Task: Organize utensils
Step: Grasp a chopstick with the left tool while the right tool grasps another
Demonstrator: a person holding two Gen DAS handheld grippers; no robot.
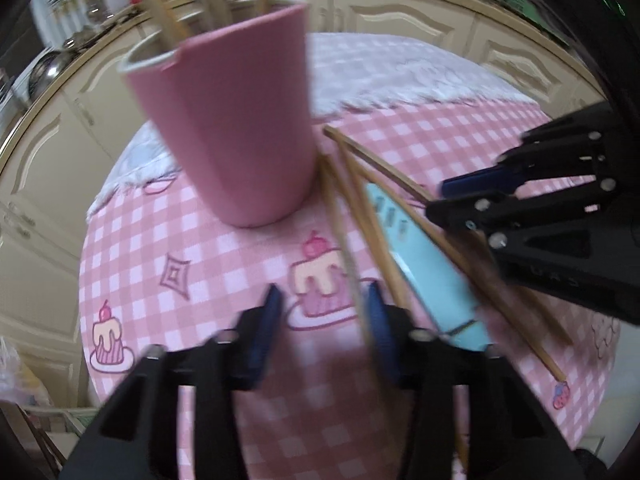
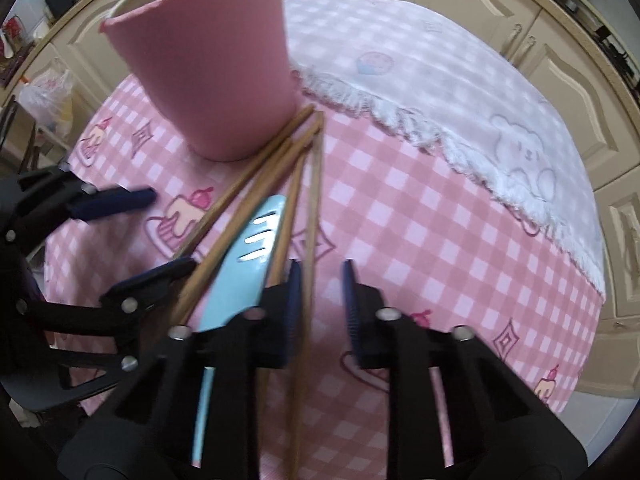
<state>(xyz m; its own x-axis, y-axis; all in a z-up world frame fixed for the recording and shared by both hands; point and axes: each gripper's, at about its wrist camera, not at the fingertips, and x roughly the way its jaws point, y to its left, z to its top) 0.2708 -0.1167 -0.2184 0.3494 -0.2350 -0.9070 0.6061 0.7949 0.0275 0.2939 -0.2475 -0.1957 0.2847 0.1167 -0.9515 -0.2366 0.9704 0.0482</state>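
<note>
Gingham tablecloth [image 2: 400, 200]: right gripper [image 2: 322, 300] ajar, chopstick [image 2: 315, 200] (blurred) touching one pad.

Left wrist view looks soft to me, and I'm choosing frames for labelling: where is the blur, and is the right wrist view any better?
Left wrist view: the pink cup and chopsticks are smeared by motion blur, and the cabinets bow with fisheye distortion. Right wrist view: sharper, with the light blue utensil showing clear slots. Lighting is soft, with no glare.
</note>
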